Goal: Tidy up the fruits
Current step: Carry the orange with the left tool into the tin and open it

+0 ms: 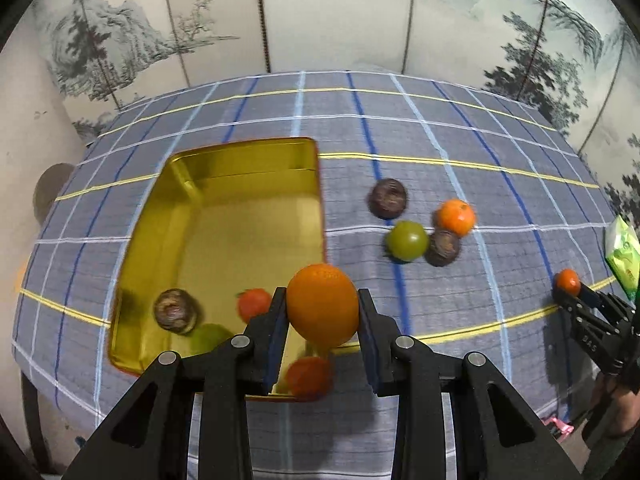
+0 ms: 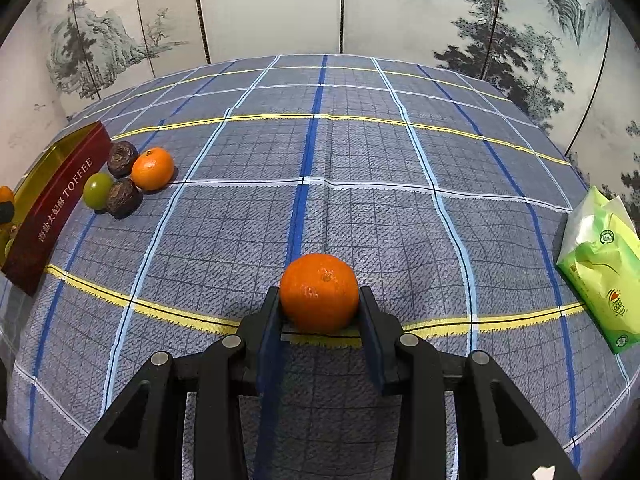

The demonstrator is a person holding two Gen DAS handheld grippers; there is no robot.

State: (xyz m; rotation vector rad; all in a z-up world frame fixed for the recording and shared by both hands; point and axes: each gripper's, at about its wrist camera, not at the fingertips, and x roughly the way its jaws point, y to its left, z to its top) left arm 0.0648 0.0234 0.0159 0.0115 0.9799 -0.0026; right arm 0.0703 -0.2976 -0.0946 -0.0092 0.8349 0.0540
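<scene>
My left gripper [image 1: 322, 312] is shut on a large orange [image 1: 322, 306] and holds it above the right edge of the gold tin [image 1: 256, 152]. The tin holds a dark passion fruit [image 1: 175, 310], a green fruit [image 1: 208, 338] and two small tangerines [image 1: 253, 303]. My right gripper [image 2: 319, 306] is shut on a tangerine [image 2: 319, 291] that rests on the checked cloth; it also shows in the left wrist view [image 1: 567, 282]. A loose group lies right of the tin: two passion fruits [image 1: 387, 198], a green fruit [image 1: 407, 240] and a tangerine [image 1: 456, 217].
The tin's red outer wall [image 2: 60, 200] reads TOFFEE. A green tissue pack [image 2: 602, 268] lies at the table's right edge. A painted folding screen [image 2: 280, 4] stands behind the table. The blue checked cloth [image 2: 360, 208] covers the whole table.
</scene>
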